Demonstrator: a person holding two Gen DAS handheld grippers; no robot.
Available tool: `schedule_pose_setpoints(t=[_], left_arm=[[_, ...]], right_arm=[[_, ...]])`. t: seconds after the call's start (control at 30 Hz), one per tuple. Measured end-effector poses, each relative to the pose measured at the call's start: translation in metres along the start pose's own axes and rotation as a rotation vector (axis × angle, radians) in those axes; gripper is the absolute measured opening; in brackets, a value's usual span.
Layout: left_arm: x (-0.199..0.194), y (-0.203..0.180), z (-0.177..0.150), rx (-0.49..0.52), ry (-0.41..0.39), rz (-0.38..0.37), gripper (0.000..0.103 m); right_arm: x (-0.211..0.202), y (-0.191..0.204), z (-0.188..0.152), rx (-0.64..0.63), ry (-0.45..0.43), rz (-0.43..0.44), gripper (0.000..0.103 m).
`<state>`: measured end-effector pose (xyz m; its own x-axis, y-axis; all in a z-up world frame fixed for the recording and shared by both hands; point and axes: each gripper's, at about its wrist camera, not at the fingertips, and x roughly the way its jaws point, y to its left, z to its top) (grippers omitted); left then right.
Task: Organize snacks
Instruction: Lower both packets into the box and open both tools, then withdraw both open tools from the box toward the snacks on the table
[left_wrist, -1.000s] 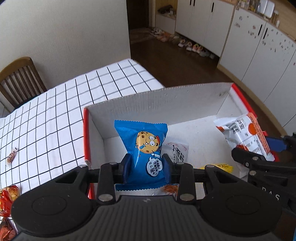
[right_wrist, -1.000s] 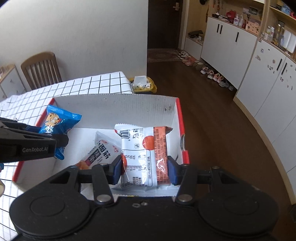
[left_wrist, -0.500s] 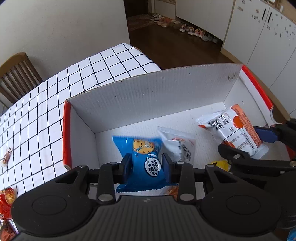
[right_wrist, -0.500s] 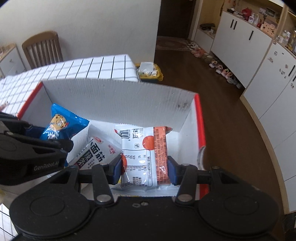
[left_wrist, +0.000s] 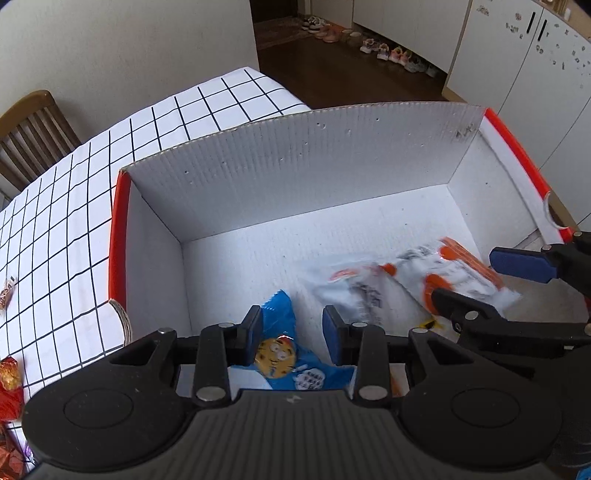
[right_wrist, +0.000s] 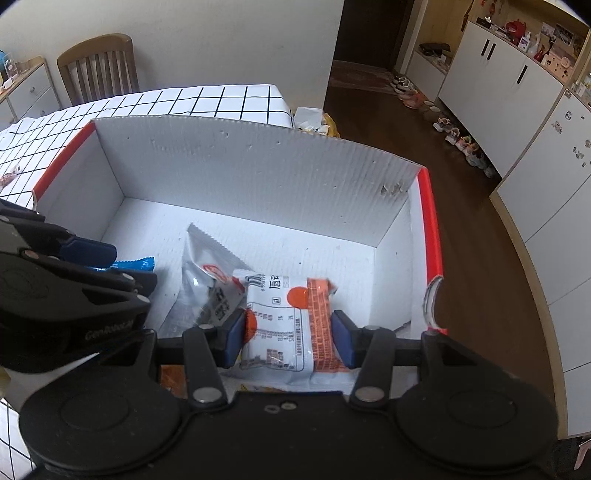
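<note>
A white corrugated box (left_wrist: 295, 166) with a red rim stands on the checked table. My left gripper (left_wrist: 293, 325) reaches down into its left half, shut on a blue cookie packet (left_wrist: 280, 354) that sits skewed, one corner pointing up between the pads. In the right wrist view that left gripper (right_wrist: 125, 266) shows with the blue packet's edge (right_wrist: 133, 264) poking out. My right gripper (right_wrist: 288, 332) is low in the box's (right_wrist: 240, 166) right half, shut on a white and orange packet (right_wrist: 284, 325), which looks blurred in the left wrist view (left_wrist: 443, 273). A white pouch (right_wrist: 207, 280) lies on the box floor between them.
The checked tablecloth (left_wrist: 74, 221) stretches left of the box, with red snack packets (left_wrist: 9, 380) and a small candy (left_wrist: 5, 295) near its edge. A wooden chair (left_wrist: 29, 129) stands behind. The table ends just right of the box, with dark floor (right_wrist: 480, 277) and white cabinets beyond.
Both grippers have sunk into the box with their packets. The blue packet has gone from upright to skewed and sits lower between the left pads.
</note>
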<state>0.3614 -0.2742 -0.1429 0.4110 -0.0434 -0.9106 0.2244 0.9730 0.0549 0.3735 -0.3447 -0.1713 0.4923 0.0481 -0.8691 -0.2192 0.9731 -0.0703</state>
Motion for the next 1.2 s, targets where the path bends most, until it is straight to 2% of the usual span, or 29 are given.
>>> schedule_pose_setpoints(t=[0.5,1.2], left_arm=[[-0.051,0.008,-0.020,0.009,-0.101,-0.009,0.043],[-0.139,0.049,-0.058,-0.006,-0.284,-0.051,0.044]], right_arm=[[-0.054,-0.009,-0.009,0.058,-0.096,0.051,0.061],[-0.126,0.019,-0.020,0.122,-0.223,0.103,0.063]])
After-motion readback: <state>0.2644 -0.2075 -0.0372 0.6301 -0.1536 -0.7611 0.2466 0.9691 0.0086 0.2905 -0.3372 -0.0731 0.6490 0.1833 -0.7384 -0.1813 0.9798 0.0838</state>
